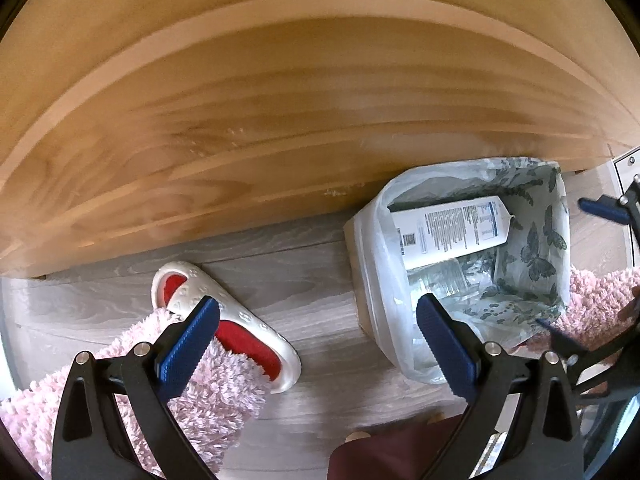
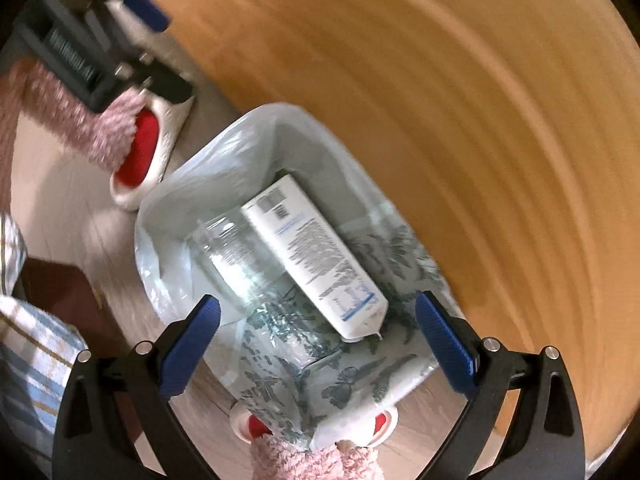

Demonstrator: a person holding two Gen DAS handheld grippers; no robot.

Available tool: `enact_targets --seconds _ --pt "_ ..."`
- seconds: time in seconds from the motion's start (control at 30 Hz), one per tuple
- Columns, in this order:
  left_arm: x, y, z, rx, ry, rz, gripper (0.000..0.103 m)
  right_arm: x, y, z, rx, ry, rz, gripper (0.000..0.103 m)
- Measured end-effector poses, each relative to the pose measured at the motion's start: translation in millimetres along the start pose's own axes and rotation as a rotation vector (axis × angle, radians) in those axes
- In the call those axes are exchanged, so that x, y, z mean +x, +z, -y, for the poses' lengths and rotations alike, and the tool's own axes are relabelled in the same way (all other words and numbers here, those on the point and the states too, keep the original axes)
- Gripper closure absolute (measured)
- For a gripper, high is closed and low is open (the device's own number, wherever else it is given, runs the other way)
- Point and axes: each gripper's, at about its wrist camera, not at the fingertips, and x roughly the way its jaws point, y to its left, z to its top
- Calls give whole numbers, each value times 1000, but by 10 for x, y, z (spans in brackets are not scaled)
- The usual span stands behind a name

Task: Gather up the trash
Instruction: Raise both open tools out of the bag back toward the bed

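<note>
Left gripper [image 1: 318, 342] hanging wide apart, holding nothing, over white-and-red slipper [image 1: 240, 324] and pink rug [image 1: 120, 380]. White lotion tube [image 1: 452, 228] and clear bottle [image 1: 438, 280] lying inside lined trash bin [image 1: 370, 264]. Right gripper [image 2: 318, 340] hanging wide apart above bin, holding nothing.

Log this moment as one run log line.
left hand-held gripper: open, empty | right hand-held gripper: open, above bin | bin holds: white bottle, clear bottle

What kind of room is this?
Probably a bedroom or another room at home: a fluffy pink rug, a white-and-red slipper on the wood-look floor, and a small lined trash bin beside wooden furniture.
</note>
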Motion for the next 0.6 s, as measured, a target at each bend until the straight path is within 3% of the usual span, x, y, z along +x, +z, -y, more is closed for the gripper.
enact_targets --seconds 0.17,0.37,0.6 --pt "-155 -18 13 -6 -3 55 8 -202 -44 112 74 -16 50 9" --pt "-458 -30 83 -2 -24 177 8 -453 -63 172 133 -37 136 9" --pt "-800 -79 163 -2 -95 319 8 -774 -113 268 221 -78 276 9"
